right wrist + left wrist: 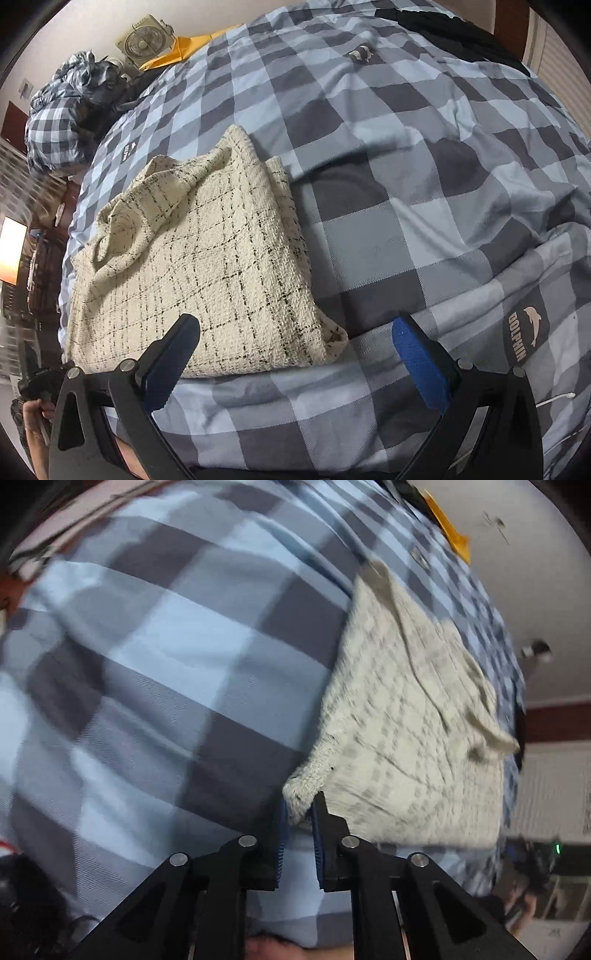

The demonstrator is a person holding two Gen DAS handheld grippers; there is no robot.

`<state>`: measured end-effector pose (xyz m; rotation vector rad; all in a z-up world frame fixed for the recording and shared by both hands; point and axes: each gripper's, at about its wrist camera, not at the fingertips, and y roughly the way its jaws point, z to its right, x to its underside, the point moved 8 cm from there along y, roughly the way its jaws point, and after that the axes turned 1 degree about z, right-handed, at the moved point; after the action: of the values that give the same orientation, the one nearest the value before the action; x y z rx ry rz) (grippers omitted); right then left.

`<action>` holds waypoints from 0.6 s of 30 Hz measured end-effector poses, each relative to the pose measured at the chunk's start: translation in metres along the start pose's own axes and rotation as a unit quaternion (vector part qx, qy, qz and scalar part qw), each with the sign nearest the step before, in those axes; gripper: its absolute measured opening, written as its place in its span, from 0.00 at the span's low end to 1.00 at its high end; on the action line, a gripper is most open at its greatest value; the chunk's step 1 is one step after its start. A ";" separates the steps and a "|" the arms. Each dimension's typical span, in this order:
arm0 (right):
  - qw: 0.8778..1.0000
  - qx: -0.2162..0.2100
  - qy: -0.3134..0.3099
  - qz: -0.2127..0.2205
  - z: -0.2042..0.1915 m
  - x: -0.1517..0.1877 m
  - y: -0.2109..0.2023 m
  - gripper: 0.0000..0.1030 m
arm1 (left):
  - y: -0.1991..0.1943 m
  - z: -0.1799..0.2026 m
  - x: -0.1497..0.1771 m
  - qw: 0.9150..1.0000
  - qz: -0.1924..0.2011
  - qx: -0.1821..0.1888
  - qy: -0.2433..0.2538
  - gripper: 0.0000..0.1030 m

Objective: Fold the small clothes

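Blurring left view; left gripper (298, 808) fingers pinching garment (399, 738) corner.

From my remote seat, nearly everything I saw was a bed under a blue-and-grey checked duvet (424, 206) bearing dolphin logo patches (526, 334). At its far end a crumpled checked pillow (55, 129) sat against a pale wall (74, 29), with a small box fan (144, 40) and something yellow (177, 50) beside it. A bright screen (11, 254) glowed at the left edge. Black fabric (450, 27) lay along the far side.
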<state>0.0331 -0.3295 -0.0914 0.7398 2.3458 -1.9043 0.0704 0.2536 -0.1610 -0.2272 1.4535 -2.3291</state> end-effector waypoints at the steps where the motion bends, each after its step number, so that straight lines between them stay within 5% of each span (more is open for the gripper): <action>1: 1.000 0.004 -0.004 0.008 -0.001 -0.001 -0.003 0.99 | -0.016 -0.016 -0.009 0.997 0.035 -0.063 -0.011 0.12; 2: 1.000 0.010 -0.012 0.020 -0.003 -0.001 -0.007 0.99 | -0.030 -0.028 -0.012 0.992 0.064 -0.110 -0.020 0.12; 4: 0.999 0.014 -0.031 0.034 -0.011 -0.001 -0.011 0.99 | -0.052 -0.037 -0.017 0.985 0.105 -0.135 -0.037 0.12; 8: 0.997 0.013 -0.064 0.045 -0.030 -0.008 -0.005 0.99 | -0.066 -0.015 -0.018 0.990 0.124 -0.057 -0.034 0.12; 10: 0.997 -0.010 -0.069 0.043 -0.043 -0.013 0.004 0.99 | -0.062 0.011 -0.014 0.992 0.115 -0.044 -0.005 0.12; 14: 0.988 -0.154 -0.007 -0.023 -0.083 -0.024 0.030 0.99 | -0.054 0.084 -0.003 0.988 0.120 -0.039 0.087 0.12; 16: 0.984 -0.171 0.008 -0.047 -0.107 -0.036 0.048 0.99 | -0.042 0.118 0.006 0.981 0.111 -0.062 0.149 0.12; 18: 0.989 -0.138 -0.022 -0.046 -0.132 -0.050 0.063 0.99 | -0.024 0.145 0.013 0.974 0.096 -0.070 0.195 0.12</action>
<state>0.1369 -0.2148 -0.1001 0.5680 2.5822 -1.5564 0.1014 0.1378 -0.0752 0.3413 1.7360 -2.1962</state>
